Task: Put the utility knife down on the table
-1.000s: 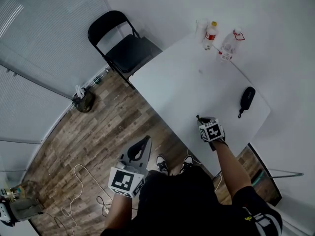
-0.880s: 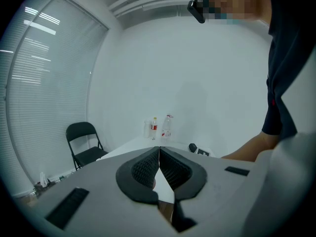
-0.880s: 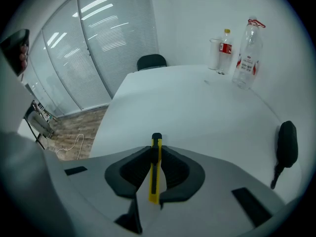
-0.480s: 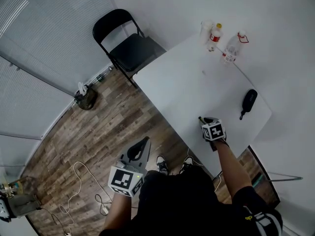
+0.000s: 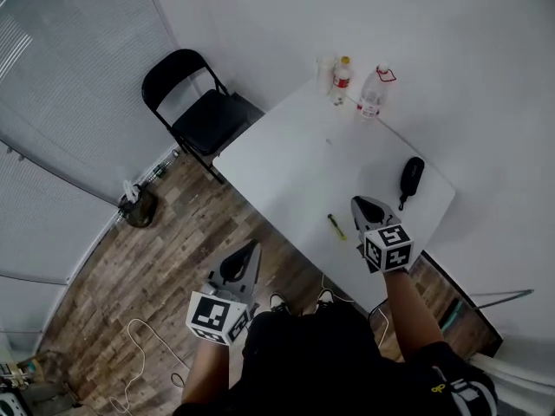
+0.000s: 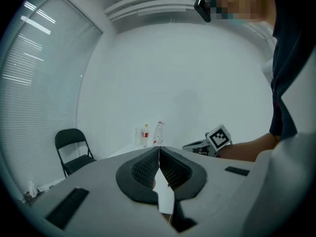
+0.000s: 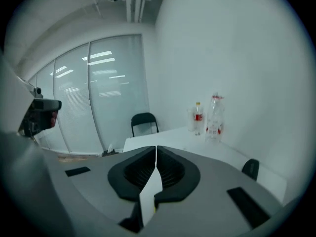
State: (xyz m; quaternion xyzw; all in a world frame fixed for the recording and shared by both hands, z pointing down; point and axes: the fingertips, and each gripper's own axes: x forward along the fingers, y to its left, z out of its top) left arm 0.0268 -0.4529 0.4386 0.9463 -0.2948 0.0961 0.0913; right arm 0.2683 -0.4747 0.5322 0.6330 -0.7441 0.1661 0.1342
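Observation:
The utility knife (image 5: 336, 226), slim and yellow-green, lies flat on the white table (image 5: 286, 159) near its front edge. My right gripper (image 5: 355, 201) hovers just right of the knife, apart from it, its jaws shut with nothing between them; in the right gripper view (image 7: 156, 148) the dark pads meet along one line. My left gripper (image 5: 255, 244) is held off the table over the wooden floor, also shut and empty, and its pads (image 6: 148, 168) press together in the left gripper view.
A black pouch (image 5: 411, 177) lies at the table's right side. Two bottles (image 5: 343, 74) (image 5: 373, 94) and a clear cup (image 5: 325, 72) stand at the far corner. A black folding chair (image 5: 195, 102) stands beyond the table's left end. White walls close the far side.
My right gripper has risen off the table and drawn back to the right, and the knife now lies bare on the tabletop. The left gripper has barely moved.

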